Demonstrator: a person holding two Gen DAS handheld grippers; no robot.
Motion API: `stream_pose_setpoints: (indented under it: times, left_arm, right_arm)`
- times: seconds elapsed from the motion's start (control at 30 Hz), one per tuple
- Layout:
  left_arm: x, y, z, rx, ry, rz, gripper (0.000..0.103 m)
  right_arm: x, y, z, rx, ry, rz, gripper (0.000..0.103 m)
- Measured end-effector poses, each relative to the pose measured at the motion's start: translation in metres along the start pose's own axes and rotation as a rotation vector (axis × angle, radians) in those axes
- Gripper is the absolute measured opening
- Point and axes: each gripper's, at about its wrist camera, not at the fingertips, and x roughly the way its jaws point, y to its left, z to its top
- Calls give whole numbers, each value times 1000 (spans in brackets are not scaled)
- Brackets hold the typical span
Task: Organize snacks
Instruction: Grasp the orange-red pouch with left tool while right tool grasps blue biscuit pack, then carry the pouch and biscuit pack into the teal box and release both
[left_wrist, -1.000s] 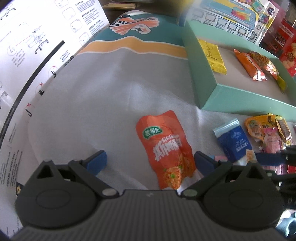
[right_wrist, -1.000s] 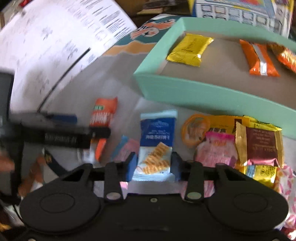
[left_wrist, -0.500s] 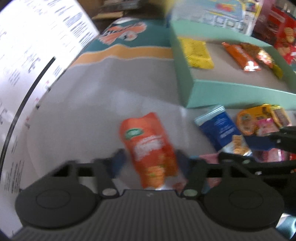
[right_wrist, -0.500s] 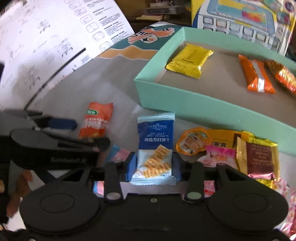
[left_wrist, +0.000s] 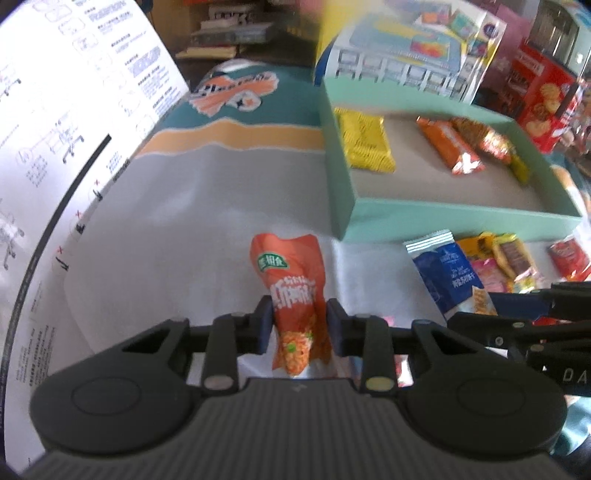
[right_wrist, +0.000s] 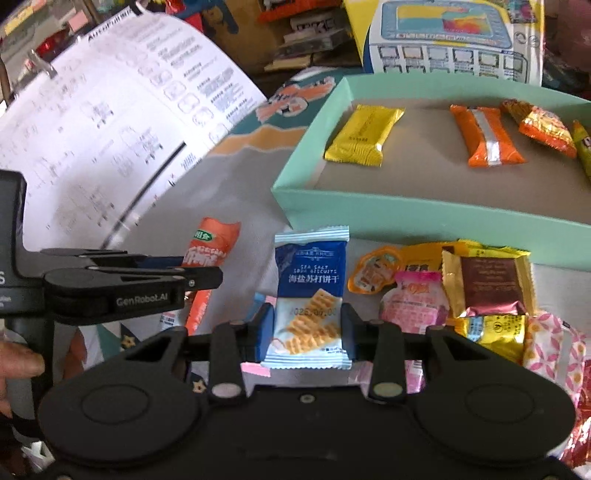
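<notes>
An orange snack packet stands tilted up off the grey cloth, its lower part between the pads of my left gripper. The jaws are closing and press its sides. My right gripper is shut on a blue-and-white soda biscuit packet, held by its lower half just off the cloth. In the right wrist view the left gripper shows side-on at the left with the orange packet in it. The mint-green box lies just beyond both packets.
The box holds a yellow packet, an orange bar and several others. A heap of loose snacks lies in front of it at the right. A white instruction sheet curves up on the left. Printed cartons stand behind.
The left jaws went from wide open to pressing on the orange packet, which now tilts up off the cloth. Both grippers have risen a little; the right still holds the blue packet.
</notes>
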Motion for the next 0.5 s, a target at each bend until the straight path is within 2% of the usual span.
stream_pose_setpoints:
  times: [0.23,0.37,0.5]
  left_arm:
    - [-24,-11,33,9,-70,-57,30]
    - [-23,-30,75,34,-132,-91,30]
    - [-2,-53,120,49,-142,-136,30]
  right_arm:
    - [-39,-15,18,15,-90,4,37]
    - [-51,-40,45,81,-144,-32,37]
    - [-47,-69,73,156,-154,-77,37]
